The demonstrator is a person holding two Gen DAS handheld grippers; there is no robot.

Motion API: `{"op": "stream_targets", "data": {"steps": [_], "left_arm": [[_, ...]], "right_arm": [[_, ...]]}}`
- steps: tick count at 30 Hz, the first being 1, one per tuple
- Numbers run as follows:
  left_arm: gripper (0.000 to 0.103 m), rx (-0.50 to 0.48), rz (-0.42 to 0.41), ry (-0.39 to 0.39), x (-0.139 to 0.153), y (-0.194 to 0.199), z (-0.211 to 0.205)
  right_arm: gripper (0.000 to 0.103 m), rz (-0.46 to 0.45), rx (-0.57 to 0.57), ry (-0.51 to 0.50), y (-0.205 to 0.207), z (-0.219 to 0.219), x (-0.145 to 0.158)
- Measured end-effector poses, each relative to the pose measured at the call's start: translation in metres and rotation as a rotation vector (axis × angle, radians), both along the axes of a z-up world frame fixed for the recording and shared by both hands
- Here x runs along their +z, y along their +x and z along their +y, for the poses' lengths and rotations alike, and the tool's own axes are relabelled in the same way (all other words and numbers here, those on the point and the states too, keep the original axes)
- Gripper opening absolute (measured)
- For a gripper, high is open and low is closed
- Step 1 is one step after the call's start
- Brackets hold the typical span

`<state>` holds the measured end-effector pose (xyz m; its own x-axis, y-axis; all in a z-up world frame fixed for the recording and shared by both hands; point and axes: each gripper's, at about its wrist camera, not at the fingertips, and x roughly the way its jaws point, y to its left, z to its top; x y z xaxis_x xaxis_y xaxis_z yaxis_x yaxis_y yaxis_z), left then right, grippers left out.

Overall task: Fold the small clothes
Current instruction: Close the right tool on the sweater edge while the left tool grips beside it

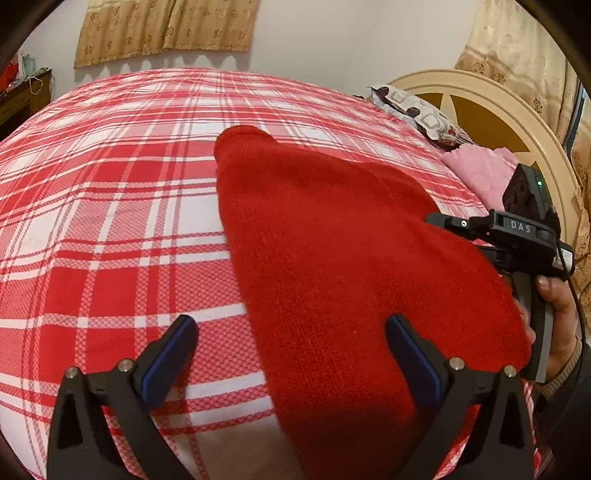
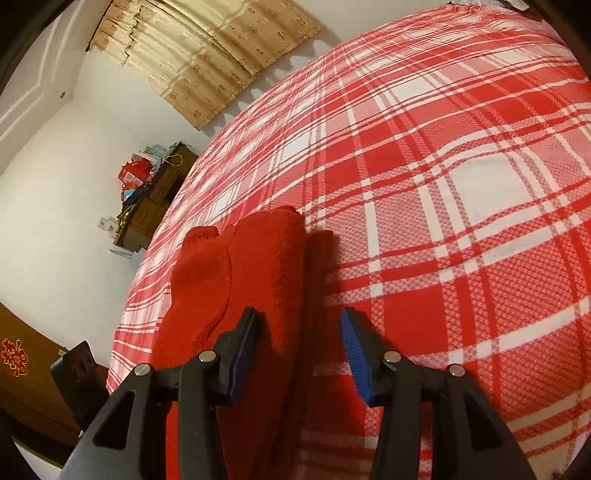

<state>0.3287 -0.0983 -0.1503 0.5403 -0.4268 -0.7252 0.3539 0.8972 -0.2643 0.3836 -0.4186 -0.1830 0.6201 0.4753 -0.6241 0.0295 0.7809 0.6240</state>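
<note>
A red knitted garment [image 1: 332, 251] lies flat on the red and white plaid bedsheet [image 1: 110, 206]. My left gripper [image 1: 291, 354] is open just above its near edge, with the right finger over the knit and the left finger over the sheet. My right gripper [image 2: 299, 354] is open and empty over the garment's folded edge [image 2: 266, 266]. The right gripper's black body [image 1: 517, 236], held in a hand, shows at the garment's right side in the left wrist view.
A pink cloth [image 1: 484, 173] and a patterned pillow [image 1: 417, 110] lie by the cream headboard [image 1: 491, 107] at the right. A dark cabinet with bags [image 2: 147, 199] stands by the far wall. Beige curtains [image 1: 166, 29] hang behind the bed.
</note>
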Motion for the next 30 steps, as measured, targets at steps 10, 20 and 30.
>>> {"op": "stream_targets", "data": {"steps": [10,20,30], "left_arm": [[0.103,-0.028,0.01,-0.018,0.0,0.002,-0.002],[0.084,-0.109,0.001,-0.061,0.003,0.001,-0.01],[0.068,-0.107,0.014,-0.054,0.008,-0.002,-0.014]], "right_arm": [[0.045,0.0,0.058,0.001,0.015,0.017,-0.004],[0.033,-0.019,0.068,0.013,0.014,0.019,-0.007],[0.03,-0.016,0.038,-0.066,0.015,0.033,-0.001]]}}
